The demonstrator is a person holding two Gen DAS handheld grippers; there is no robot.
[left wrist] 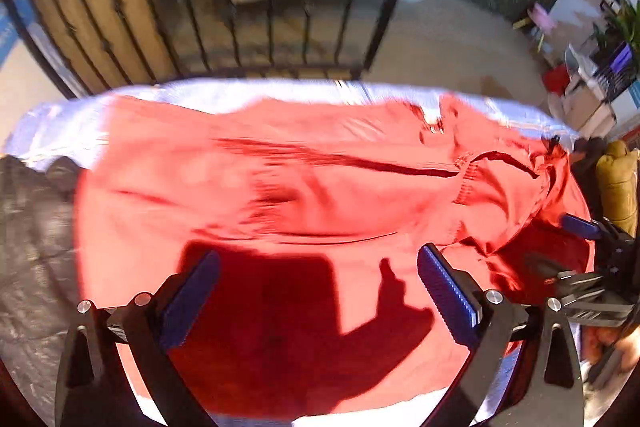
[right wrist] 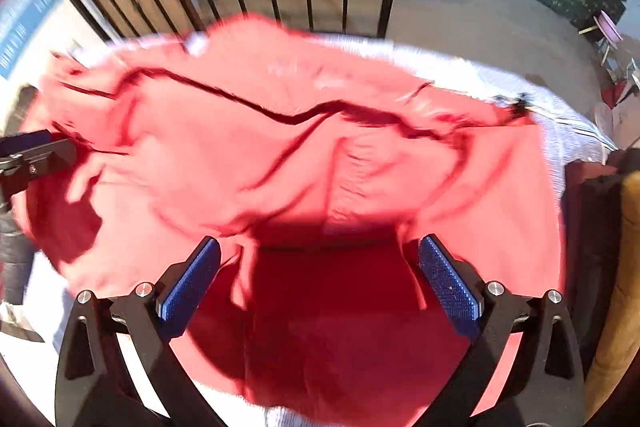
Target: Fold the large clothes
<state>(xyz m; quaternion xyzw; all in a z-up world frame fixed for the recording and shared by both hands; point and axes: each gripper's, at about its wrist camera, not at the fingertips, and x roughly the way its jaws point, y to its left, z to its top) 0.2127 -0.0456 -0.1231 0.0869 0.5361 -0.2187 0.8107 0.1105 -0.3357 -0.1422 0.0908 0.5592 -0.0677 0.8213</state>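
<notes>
The red garment [left wrist: 280, 179] is soft matt cloth with a ribbed cuff; the left gripper [left wrist: 318, 291] has blue ridged pads [left wrist: 448, 291] on black arms.

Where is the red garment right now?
The red garment lies spread over a white cloth, ahead of both open grippers, with a black railing behind.

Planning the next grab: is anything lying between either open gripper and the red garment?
Nothing visible. The left gripper and right gripper both hang open directly over the red garment, spread on the white-covered table. Only the grippers' shadows fall on the cloth; the black railing stands beyond it.
</notes>
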